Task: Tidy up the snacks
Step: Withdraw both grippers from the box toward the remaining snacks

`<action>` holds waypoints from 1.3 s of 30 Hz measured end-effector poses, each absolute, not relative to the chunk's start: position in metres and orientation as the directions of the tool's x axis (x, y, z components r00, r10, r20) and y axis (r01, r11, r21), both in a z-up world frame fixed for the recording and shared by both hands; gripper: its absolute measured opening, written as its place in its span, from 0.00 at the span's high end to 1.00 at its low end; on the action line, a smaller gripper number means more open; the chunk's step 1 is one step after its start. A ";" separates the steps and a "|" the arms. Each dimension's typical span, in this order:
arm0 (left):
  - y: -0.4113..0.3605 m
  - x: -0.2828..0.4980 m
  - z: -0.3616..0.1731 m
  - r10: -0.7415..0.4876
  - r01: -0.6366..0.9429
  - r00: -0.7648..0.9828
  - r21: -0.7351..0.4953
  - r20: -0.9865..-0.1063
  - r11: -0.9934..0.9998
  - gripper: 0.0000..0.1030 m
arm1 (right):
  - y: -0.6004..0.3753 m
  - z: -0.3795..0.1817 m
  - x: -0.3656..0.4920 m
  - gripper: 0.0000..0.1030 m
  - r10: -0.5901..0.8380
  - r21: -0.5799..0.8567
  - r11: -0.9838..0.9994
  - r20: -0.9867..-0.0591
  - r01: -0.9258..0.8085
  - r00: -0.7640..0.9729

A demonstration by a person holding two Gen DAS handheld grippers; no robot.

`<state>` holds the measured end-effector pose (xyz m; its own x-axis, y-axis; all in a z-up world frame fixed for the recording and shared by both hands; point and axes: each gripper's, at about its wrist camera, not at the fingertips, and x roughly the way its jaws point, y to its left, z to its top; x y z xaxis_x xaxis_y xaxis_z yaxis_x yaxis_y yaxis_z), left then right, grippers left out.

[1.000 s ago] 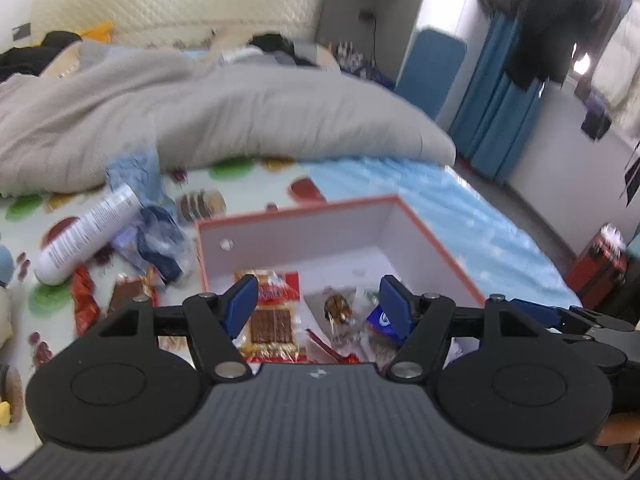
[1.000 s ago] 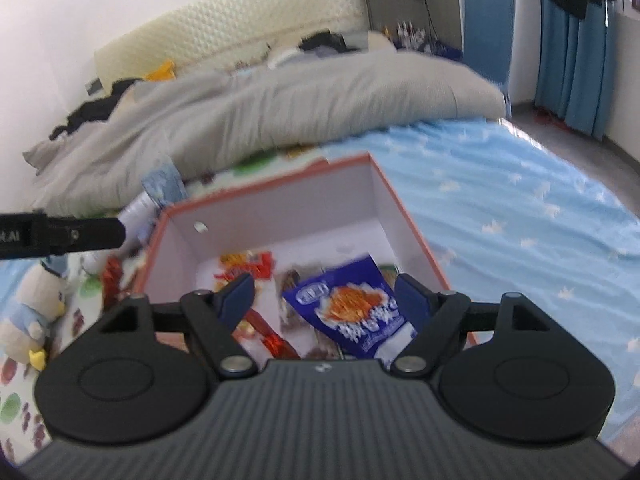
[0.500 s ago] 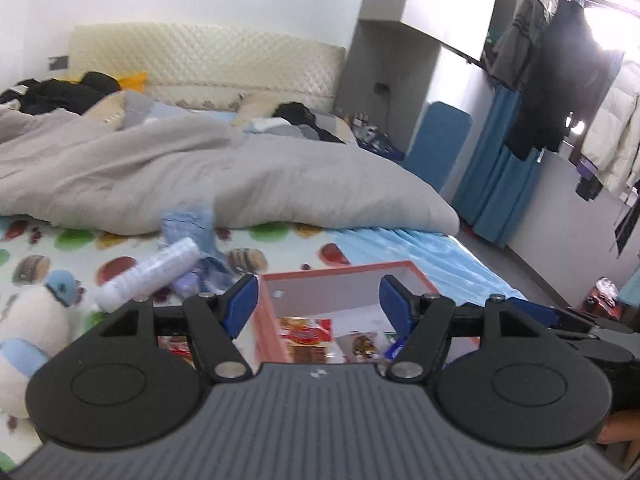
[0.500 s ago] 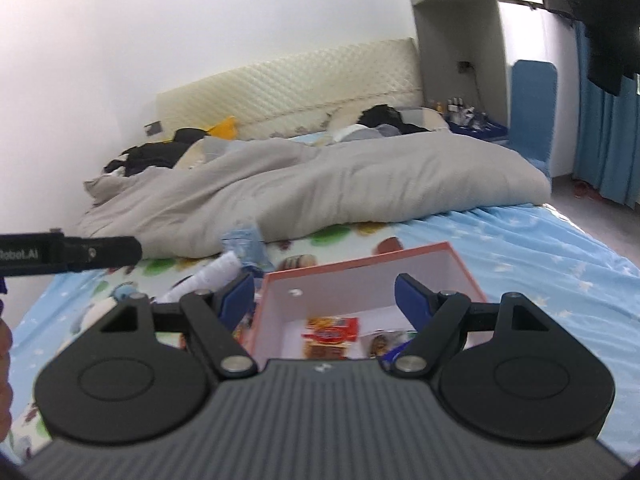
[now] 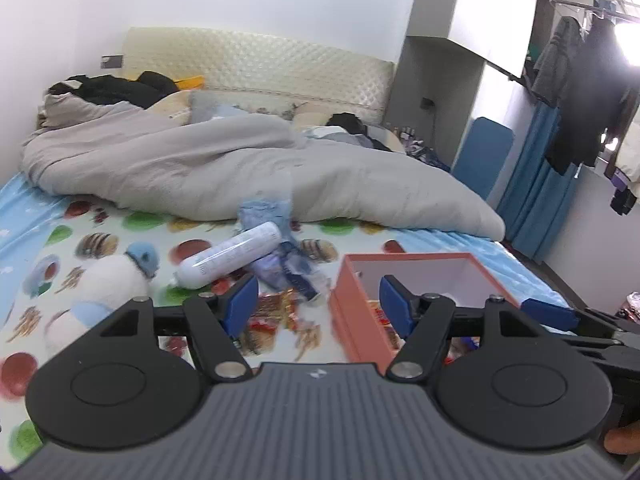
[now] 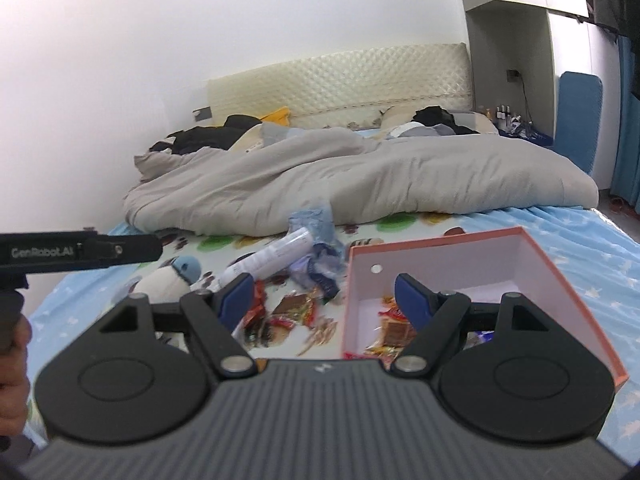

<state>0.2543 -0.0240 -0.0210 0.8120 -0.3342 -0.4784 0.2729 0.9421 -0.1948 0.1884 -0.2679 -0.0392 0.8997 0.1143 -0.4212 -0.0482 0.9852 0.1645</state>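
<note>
Here, two grippers hover over a bed, both with jaws spread and empty.

Nearest, the left gripper [image 5: 314, 306] and right gripper [image 6: 324, 296] hold nothing between their blue pads. Just beyond, one orange box [image 6: 560, 276] sits toward the bed's right edge with a few snack packets [image 6: 394, 330] inside; more loose wrappers [image 6: 294, 308] lie beside its left wall. Further on: one white tube [image 5: 230, 256], one plush toy [image 5: 108, 288], then one grey duvet [image 5: 240, 172] before the headboard.
</note>
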 end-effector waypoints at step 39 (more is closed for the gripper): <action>0.065 0.332 -0.147 -0.262 0.104 0.700 -0.269 -0.664 0.958 0.24 | -0.128 -0.155 0.200 0.34 0.118 -0.012 0.989 -0.517 -0.146 0.848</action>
